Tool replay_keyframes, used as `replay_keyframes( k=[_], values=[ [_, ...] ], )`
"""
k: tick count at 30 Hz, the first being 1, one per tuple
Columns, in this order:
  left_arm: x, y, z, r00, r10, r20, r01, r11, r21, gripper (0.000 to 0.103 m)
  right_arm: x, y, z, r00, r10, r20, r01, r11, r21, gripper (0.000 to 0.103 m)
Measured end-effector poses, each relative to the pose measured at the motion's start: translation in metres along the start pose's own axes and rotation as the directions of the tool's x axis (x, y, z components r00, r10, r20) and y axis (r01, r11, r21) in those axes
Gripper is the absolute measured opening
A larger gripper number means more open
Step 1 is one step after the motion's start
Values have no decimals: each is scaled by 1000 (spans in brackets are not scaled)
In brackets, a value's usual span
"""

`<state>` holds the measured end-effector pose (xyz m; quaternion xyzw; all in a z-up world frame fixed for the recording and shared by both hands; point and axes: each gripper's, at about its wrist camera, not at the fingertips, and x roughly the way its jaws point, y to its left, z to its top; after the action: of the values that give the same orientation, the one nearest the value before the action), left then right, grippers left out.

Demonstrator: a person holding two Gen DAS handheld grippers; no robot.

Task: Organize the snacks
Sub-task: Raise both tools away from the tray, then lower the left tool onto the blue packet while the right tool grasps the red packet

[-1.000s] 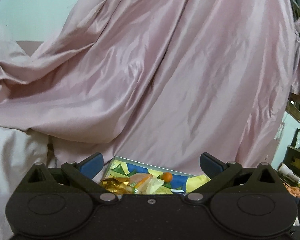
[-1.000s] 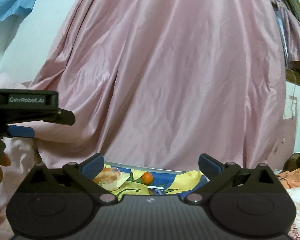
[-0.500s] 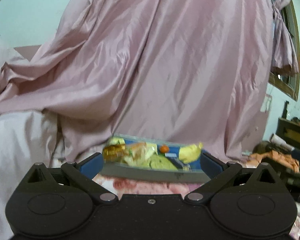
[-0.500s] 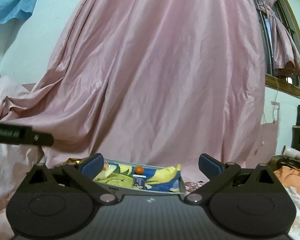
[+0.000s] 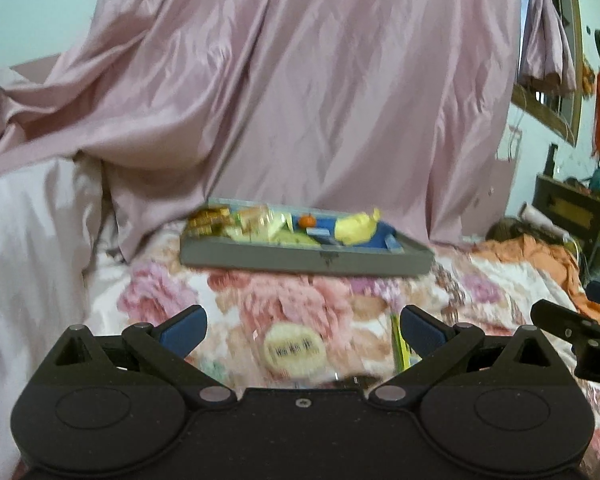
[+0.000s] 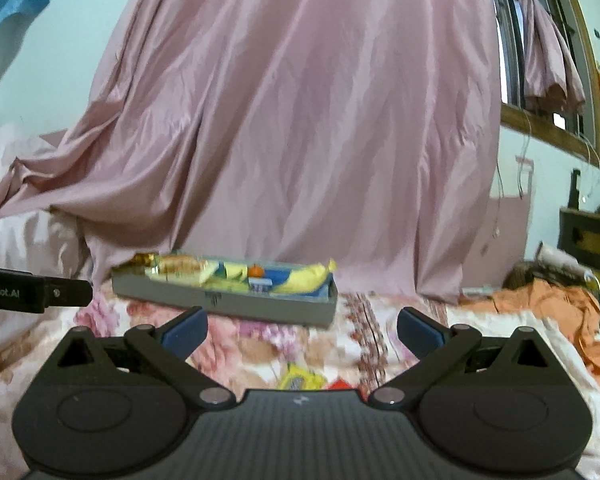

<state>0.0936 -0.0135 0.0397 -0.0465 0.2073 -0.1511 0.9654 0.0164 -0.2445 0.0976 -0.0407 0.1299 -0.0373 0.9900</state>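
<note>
Left gripper (image 5: 302, 330) is spread wide and holds nothing; right gripper (image 6: 302, 330) is likewise wide and empty. Both hover above the floral bedspread (image 5: 300, 292). The grey tray (image 5: 306, 258), at 12 o'clock from each gripper, rests on the bed before the pink curtain (image 5: 300, 100) and contains snack packets, including a yellow packet (image 5: 356, 226) and a small orange item (image 5: 307, 220). A round wrapped snack (image 5: 294, 350) lies between the left fingers, blurred.

Left gripper (image 5: 302, 330) and right gripper (image 6: 302, 330) hover with jaws spread, empty
</note>
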Motion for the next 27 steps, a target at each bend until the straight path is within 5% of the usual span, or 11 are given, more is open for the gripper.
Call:
replay_keyframes(
  k=[6,13,27],
  values=[
    [9,-5,-18,992,-13,-123,13,1000,2,102,-1,-2,-8,995,-3,-101,3,1000,0,103],
    [31,-8,-35,962,-8,-273,12,1000,15,102,17,2,-19,971,5,-239,-9,1000,-17,103],
    [60,-14,-56,915,-23,-403,37,999,26,102,74,-18,-38,856,95,-507,-49,994,103,103]
  ],
)
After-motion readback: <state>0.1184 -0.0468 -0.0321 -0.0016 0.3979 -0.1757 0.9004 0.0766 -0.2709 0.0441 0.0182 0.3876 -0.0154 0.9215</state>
